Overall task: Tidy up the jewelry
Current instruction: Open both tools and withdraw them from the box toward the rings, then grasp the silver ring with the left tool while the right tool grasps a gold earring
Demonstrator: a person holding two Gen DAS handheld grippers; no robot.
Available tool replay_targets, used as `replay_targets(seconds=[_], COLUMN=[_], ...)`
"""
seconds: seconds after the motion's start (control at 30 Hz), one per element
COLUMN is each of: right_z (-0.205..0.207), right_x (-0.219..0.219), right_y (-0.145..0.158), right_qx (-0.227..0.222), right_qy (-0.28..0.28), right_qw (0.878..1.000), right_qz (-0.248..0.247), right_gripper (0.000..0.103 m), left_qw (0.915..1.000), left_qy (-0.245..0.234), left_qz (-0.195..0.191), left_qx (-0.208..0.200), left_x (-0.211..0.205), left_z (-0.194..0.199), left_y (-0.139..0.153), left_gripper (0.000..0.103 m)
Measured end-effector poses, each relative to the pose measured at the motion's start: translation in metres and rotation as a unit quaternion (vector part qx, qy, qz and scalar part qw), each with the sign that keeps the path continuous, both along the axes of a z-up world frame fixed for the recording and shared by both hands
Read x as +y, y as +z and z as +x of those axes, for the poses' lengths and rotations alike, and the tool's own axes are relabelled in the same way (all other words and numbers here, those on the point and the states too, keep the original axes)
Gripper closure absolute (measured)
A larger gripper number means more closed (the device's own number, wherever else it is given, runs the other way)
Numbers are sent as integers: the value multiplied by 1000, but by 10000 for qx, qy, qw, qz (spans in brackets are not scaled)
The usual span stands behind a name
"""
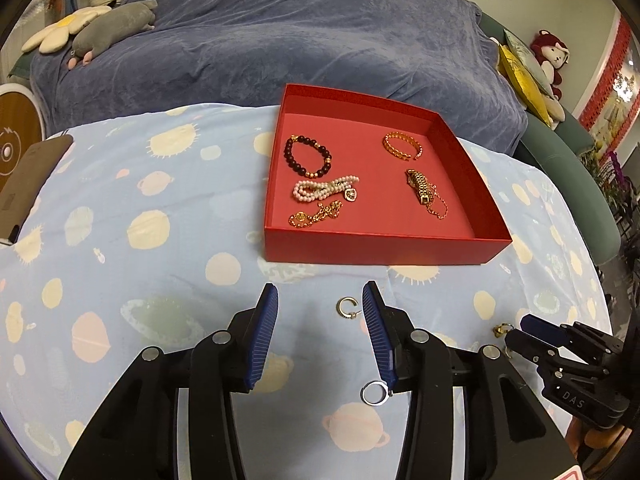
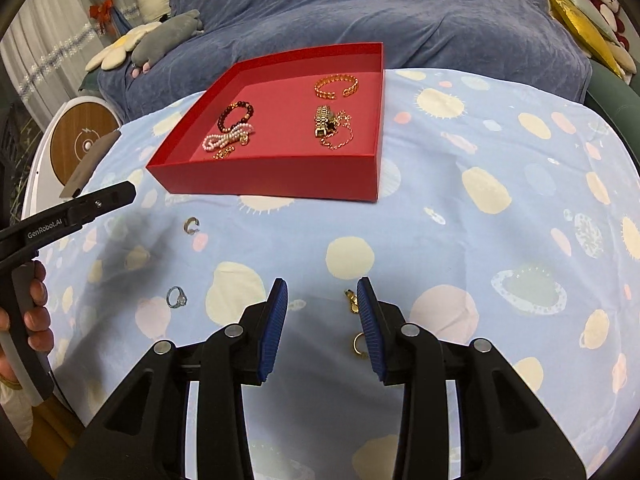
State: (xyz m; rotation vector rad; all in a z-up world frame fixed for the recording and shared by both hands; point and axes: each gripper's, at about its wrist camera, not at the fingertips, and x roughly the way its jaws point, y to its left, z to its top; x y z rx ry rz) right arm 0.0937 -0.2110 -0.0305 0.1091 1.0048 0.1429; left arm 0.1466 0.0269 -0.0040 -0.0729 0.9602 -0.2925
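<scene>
Jewelry left on the cloth-covered bench (image 2: 480,240) looked feather-light, hard and slick, so each piece would likely skate on the fabric if nudged and could pop out of a careless squeeze. The open gold hoop (image 1: 345,306) lay flat just ahead of the left tool (image 1: 320,300), whose jaws stood wide and held nothing; pinching it across the band, away from the gap and the thin post, seemed safest. The silver ring (image 1: 375,393) lay beside that tool's right pad, its small stone (visible in the right view) better left clear of the pinch.

The right tool (image 2: 322,296) also stood wide and empty. A small gold charm (image 2: 353,300) sat just beside its right pad, with a gold ring (image 2: 358,343) nearer the camera, partly hidden by that pad.

The red box (image 1: 380,248) stood farther back on the bench and held a dark bead bracelet (image 1: 307,157), a pearl strand (image 1: 326,188), a gold chain (image 1: 316,216), a gold cuff (image 1: 402,146) and a gold watch (image 1: 420,188); these looked limp or springy, prone to tangle.
</scene>
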Motion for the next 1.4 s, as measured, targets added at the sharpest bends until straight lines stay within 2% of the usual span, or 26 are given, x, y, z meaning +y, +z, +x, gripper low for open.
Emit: replay_targets(seconds=[0.27,0.4,0.7,0.9,0.97,1.03,1.13,1.23,1.33,1.4], right_z=[-6,-11,-5,5,7,7,4,2,1,1], right_x=[0,-4,-8,-9,-10,-9,-6,-5,-4,-4], right_y=[-1,-5,-7,-14,-15,-14,-7,1,6,8], right_qx=[-19,40,-8,44,65,44,-81,-189,-230,-239], right_qy=[49,68,-18,-66,-70,-54,-21,-10,2,1], right_qw=[10000,9999,10000,9998,9998,9998,9998,9998,9997,9997], right_qz=[-60,-104,-94,-164,-166,-173,-167,-94,-45,-2], right_gripper=[68,68,71,87,96,101,102,102,102,102], left_qw=[9998,9990,9961,9964,9962,9958,9949,9941,9937,9939], left_qy=[-119,-391,-763,-680,-705,-761,-876,-980,-1020,-1016], left_qz=[-13,86,284,268,256,262,276,333,374,355], left_qx=[167,192,350,436,446,444,410,333,271,255], left_x=[-8,-21,-42,-38,-39,-41,-45,-49,-50,-48], left_z=[-23,-35,-48,-45,-45,-46,-48,-52,-53,-53], left_y=[-15,-23,-43,-50,-52,-52,-54,-56,-56,-56], left_gripper=[61,52,46,46,46,46,46,48,59,71])
